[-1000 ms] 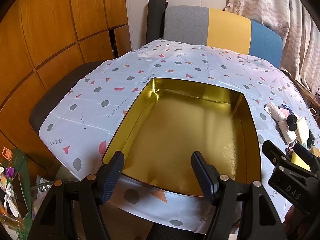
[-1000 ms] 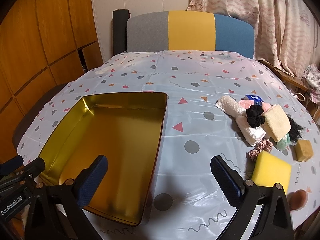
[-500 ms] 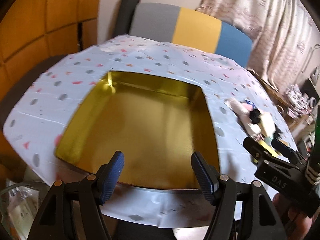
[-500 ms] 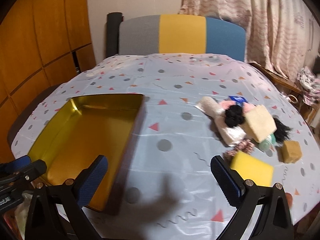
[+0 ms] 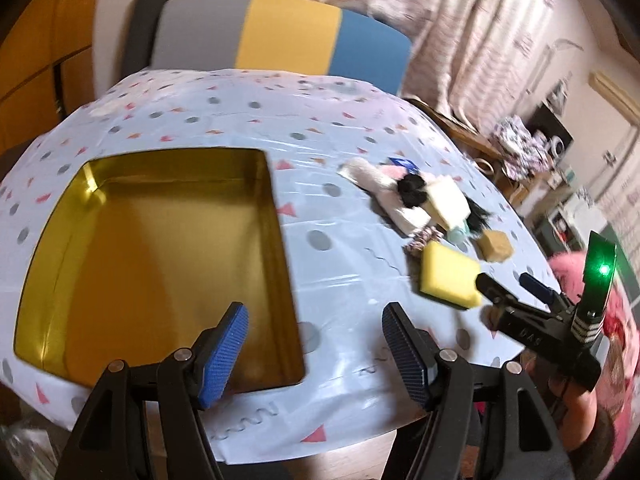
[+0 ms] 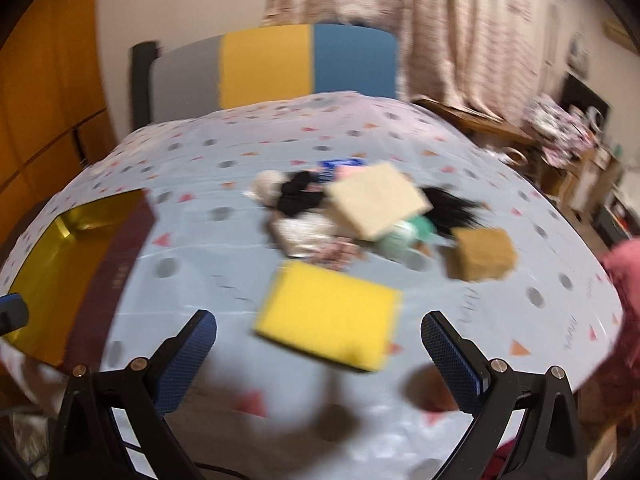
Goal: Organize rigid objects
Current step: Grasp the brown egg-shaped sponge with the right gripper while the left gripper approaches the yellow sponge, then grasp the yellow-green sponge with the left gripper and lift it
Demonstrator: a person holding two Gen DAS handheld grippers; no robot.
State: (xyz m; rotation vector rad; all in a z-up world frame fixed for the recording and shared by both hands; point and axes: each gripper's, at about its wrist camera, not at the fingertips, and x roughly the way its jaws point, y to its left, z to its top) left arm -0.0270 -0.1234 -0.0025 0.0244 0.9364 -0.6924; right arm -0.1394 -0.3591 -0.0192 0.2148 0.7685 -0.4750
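An empty gold tin tray [image 5: 60, 216] lies on the left of the table and shows in the right wrist view [image 6: 44, 276] too. A pile of small items sits to its right: a yellow sponge [image 6: 328, 314] [image 5: 448, 280], a brown sponge block [image 6: 482, 254] [image 5: 496, 244], a beige pad [image 6: 378, 200], a black hair tie [image 5: 412, 192], white cloth and a mint item. My left gripper [image 5: 316, 348] is open over the tray's near right corner. My right gripper [image 6: 320, 360] is open just in front of the yellow sponge and shows in the left wrist view [image 5: 516, 286].
The table wears a pale blue cloth [image 5: 328, 240] with dots and triangles. A grey, yellow and blue chair back [image 5: 280, 36] stands behind it. Curtains [image 6: 400, 20] and cluttered shelves [image 5: 560, 168] are at the right. Wood panelling [image 6: 48, 80] is at the left.
Both grippers have swung right. The left view shifted from the tray toward the pile. The right gripper has come close to the yellow sponge. Both stay open.
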